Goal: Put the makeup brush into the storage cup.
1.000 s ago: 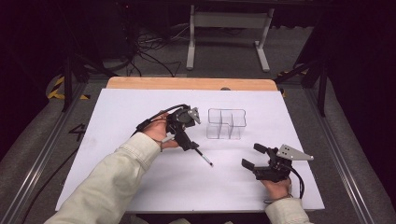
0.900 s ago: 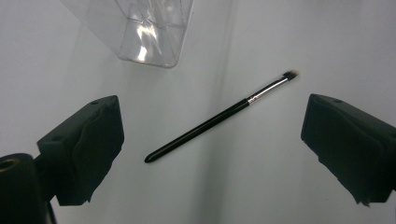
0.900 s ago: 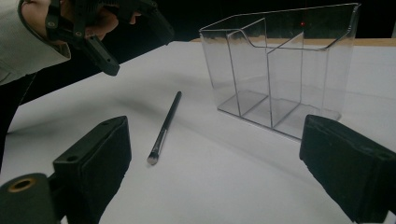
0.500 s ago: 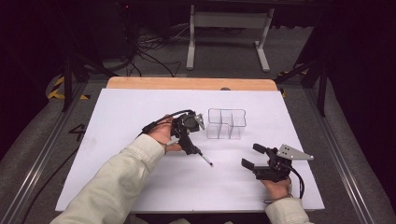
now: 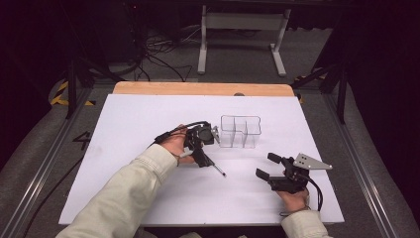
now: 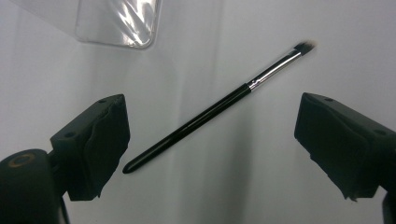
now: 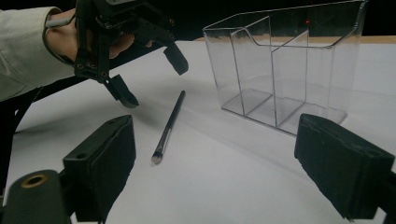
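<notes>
Left claw (image 5: 200,148) lower (narrowing) over brush (image 6: 215,105)

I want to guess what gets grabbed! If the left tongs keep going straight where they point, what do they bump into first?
Probably the makeup brush: it lies on the white table between the open left tongs, untouched.

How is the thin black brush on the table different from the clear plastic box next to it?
The thin black makeup brush with a silver ferrule lies flat on the white table; the clear plastic organizer box stands upright. The brush is slender and opaque; the box is bulky, see-through and split into compartments. The left gripper hangs over the brush with open jaws; nothing reaches for the box. Both rest on the table, and neither is held.
</notes>
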Tool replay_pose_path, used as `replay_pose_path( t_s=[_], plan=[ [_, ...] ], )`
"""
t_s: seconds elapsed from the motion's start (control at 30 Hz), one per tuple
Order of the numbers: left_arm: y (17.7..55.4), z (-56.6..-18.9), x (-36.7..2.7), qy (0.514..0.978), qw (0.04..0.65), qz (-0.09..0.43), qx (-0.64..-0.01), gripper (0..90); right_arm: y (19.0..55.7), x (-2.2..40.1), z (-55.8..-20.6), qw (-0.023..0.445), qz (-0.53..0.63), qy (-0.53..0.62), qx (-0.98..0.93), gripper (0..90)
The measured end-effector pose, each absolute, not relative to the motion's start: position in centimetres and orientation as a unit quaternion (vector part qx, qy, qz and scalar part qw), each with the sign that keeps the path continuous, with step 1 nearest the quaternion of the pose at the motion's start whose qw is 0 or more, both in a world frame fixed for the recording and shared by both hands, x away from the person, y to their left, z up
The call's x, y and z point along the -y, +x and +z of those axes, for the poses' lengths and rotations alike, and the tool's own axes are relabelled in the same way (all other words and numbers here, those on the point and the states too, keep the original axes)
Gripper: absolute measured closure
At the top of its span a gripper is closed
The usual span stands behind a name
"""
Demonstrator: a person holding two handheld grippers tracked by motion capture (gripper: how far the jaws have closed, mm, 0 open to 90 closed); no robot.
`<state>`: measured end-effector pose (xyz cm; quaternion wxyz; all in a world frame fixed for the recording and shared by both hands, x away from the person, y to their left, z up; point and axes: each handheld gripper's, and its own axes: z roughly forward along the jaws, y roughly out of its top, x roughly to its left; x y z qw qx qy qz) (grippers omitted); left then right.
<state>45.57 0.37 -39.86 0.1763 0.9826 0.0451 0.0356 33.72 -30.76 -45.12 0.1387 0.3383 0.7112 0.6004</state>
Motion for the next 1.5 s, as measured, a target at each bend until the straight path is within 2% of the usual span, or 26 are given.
replay_pose_path(
  t_s=[0.83,1.5],
  plan=[
    [46.0,-41.6,0.5,0.988,0.149,0.009,-0.031,15.6,33.7,30.9,-45.1,0.125,0.605,0.34,-0.709,14.6],
    [45.9,-42.6,1.0,0.992,0.121,0.004,-0.023,26.7,33.8,31.1,-45.2,0.106,0.613,0.342,-0.704,15.4]
  ],
)
